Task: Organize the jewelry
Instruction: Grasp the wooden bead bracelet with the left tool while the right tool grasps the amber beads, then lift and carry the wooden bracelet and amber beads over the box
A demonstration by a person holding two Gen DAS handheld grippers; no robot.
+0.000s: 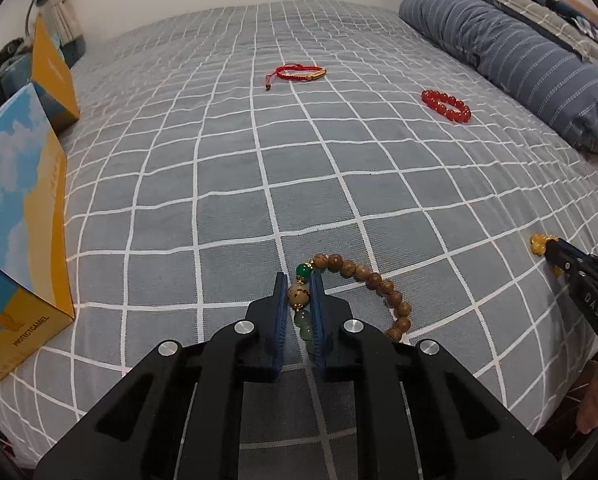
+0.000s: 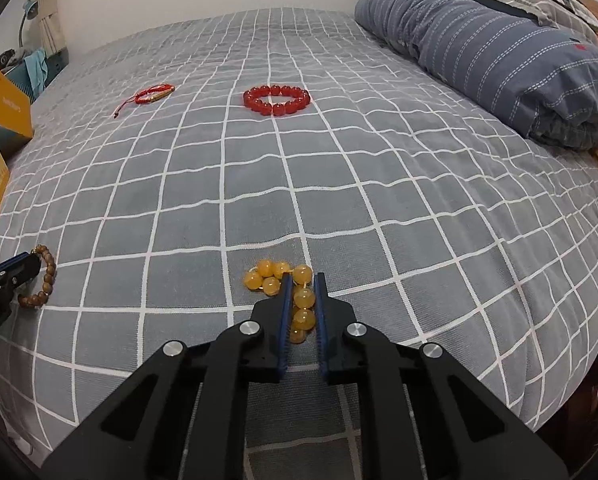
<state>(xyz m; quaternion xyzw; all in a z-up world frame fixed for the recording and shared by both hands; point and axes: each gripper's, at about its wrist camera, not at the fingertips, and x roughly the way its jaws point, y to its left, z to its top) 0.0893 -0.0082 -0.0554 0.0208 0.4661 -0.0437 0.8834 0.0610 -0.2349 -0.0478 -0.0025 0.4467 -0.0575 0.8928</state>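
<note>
My left gripper (image 1: 299,280) is shut on a wooden bead bracelet (image 1: 373,282) with green and cream beads, which lies on the grey checked bed cover (image 1: 227,168). My right gripper (image 2: 302,278) is shut on a yellow bead bracelet (image 2: 273,274) near the bed's front edge. A red bead bracelet (image 2: 277,99) and a red cord bracelet (image 2: 151,94) lie farther back on the bed. The right gripper also shows at the right of the left wrist view (image 1: 549,246), and the left gripper at the left of the right wrist view (image 2: 31,258).
A yellow and blue cardboard box (image 1: 23,216) stands open at the bed's left edge. A rolled blue striped quilt (image 2: 495,52) lies along the right side by the headboard. A wall runs behind the bed.
</note>
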